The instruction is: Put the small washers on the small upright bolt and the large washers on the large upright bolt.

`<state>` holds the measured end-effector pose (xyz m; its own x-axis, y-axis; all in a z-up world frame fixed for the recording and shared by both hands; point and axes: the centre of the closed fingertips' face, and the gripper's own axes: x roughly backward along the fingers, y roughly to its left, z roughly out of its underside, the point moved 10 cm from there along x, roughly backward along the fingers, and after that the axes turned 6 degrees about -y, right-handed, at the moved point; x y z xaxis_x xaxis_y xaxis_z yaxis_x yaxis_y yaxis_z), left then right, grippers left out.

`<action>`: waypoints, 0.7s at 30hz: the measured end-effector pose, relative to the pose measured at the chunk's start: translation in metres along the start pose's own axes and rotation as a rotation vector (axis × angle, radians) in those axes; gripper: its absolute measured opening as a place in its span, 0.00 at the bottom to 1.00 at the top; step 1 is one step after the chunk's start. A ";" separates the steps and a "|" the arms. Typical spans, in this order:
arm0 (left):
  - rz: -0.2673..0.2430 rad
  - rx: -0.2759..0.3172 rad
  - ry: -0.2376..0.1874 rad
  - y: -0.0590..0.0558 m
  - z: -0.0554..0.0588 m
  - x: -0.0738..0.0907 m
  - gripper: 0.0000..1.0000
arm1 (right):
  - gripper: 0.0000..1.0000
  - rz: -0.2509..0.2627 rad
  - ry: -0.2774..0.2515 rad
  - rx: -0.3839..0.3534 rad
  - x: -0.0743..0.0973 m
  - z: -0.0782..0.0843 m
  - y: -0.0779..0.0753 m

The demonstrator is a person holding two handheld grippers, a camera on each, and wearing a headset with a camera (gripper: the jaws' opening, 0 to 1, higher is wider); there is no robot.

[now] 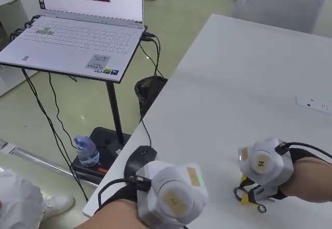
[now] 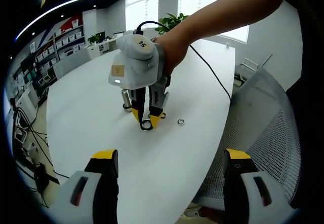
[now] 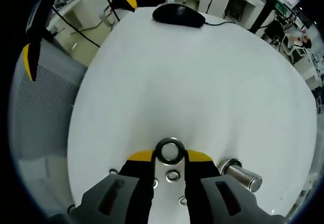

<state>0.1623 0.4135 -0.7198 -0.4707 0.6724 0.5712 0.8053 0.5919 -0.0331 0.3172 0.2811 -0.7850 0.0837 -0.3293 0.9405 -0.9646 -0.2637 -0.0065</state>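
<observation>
The white counter (image 1: 244,84) carries all task items. A laptop (image 1: 78,37) stands open on a stand beside the counter's left edge. A grey mesh chair (image 2: 263,117) sits against the near edge.

Left gripper (image 2: 171,158): the 2 yellow-tipped jaws are spread wide with nothing between them. It hovers above the near edge of the counter and faces the right gripper.

Right gripper (image 2: 147,121): a hand holds it tips-down over the counter. Its 2 jaws are clamped on 1 large washer (image 3: 169,151), which is held flat at the yellow tips, just above the surface.

A black mouse (image 3: 179,15) lies on the counter, well apart from the washers, near the left gripper.

The large bolt (image 3: 242,177) stands upright on the counter just beside the right gripper's jaws. Its threaded shaft is bare.

3 small washers (image 3: 173,175) lie flat on the counter beneath the right gripper, between its jaws. 1 more washer (image 2: 180,121) lies just beside the tips; its size class cannot be told.
</observation>
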 end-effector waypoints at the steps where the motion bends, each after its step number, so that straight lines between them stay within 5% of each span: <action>1: 0.000 0.000 0.000 0.000 0.000 0.000 0.85 | 0.22 0.000 -0.004 -0.004 0.001 0.000 0.000; 11: -0.005 -0.006 0.007 0.001 -0.001 0.003 0.84 | 0.21 -0.006 0.002 -0.039 0.003 0.002 -0.005; 21: -0.010 -0.009 0.007 0.002 -0.002 0.004 0.84 | 0.21 -0.015 0.004 -0.107 0.022 0.006 -0.008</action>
<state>0.1625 0.4164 -0.7165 -0.4762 0.6633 0.5772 0.8040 0.5943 -0.0196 0.3285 0.2708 -0.7664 0.0978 -0.3227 0.9414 -0.9844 -0.1706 0.0437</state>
